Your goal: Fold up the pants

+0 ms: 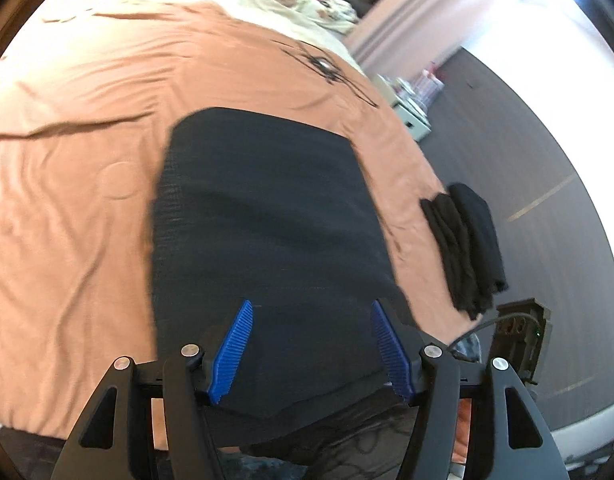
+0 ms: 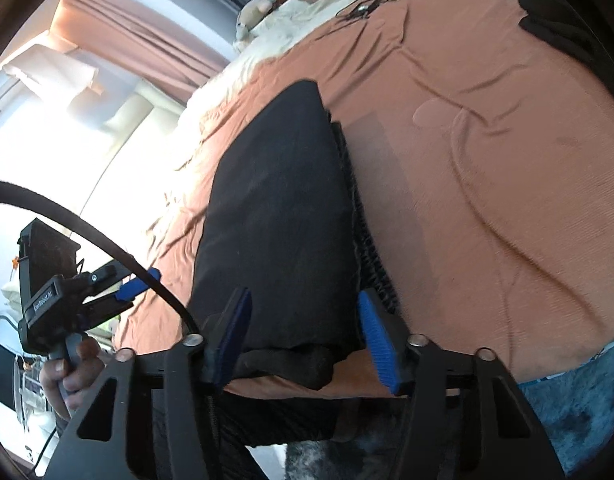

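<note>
left wrist view: the pants (image 1: 267,216) lie folded on the orange sheet (image 1: 75,184), blurred, their near end hidden under the left gripper (image 1: 311,344), whose jaws stand apart, nothing pinched. a dark pile (image 1: 467,248) sits at the bed's right edge; bare sheet spreads leftward.

right wrist view: the right gripper (image 2: 303,336) straddles the pants' near end, jaws parted; whether the pads press the cloth i cannot tell. a hand (image 2: 73,376) shows lower left.

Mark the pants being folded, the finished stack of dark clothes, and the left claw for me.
pants (image 1: 267,208), left wrist view, middle of the top panel
stack of dark clothes (image 1: 465,244), left wrist view, centre of the pile
left claw (image 2: 137,286), right wrist view, between its blue tips
</note>
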Tool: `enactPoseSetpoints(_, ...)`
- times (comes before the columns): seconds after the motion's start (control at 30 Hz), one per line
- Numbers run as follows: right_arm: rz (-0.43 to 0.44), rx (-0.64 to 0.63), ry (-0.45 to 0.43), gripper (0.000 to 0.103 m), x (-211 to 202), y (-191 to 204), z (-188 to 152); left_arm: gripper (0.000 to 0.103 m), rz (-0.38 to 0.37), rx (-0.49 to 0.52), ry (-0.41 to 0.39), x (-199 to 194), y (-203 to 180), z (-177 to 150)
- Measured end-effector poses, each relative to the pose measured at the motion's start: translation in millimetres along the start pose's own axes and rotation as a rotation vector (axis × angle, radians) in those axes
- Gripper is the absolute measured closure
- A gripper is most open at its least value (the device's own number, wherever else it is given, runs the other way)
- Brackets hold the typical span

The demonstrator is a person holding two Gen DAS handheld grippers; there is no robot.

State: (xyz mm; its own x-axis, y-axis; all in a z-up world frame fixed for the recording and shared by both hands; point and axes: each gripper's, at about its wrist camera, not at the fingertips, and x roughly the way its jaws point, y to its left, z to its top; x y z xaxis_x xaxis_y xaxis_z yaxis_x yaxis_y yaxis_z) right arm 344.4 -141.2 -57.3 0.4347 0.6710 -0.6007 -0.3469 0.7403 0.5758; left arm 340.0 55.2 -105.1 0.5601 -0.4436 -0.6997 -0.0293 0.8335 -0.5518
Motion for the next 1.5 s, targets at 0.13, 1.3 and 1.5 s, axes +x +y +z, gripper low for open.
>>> enactPoseSetpoints(0.13, -0.04, 0.002, -0.004, 0.087, 2.0, 0.5, 4.3, 0.039, 0.031, -0.049, -0.031, -8.6, 25.2, -7.1)
enactPoseSetpoints(1.3, -0.077, -0.079, 0.06, 0.057, 37.4, -13.9, 18.1, 0.039, -0.009, -0.226, 0.038, 34.6, 80.0, -62.4)
enactPoseSetpoints(1.5, -0.044, -0.073, 0.077, 0.057, 52.4, -15.1, 24.3, 0.047, -0.067, -0.272, 0.051, 33.4, 87.5, -69.9)
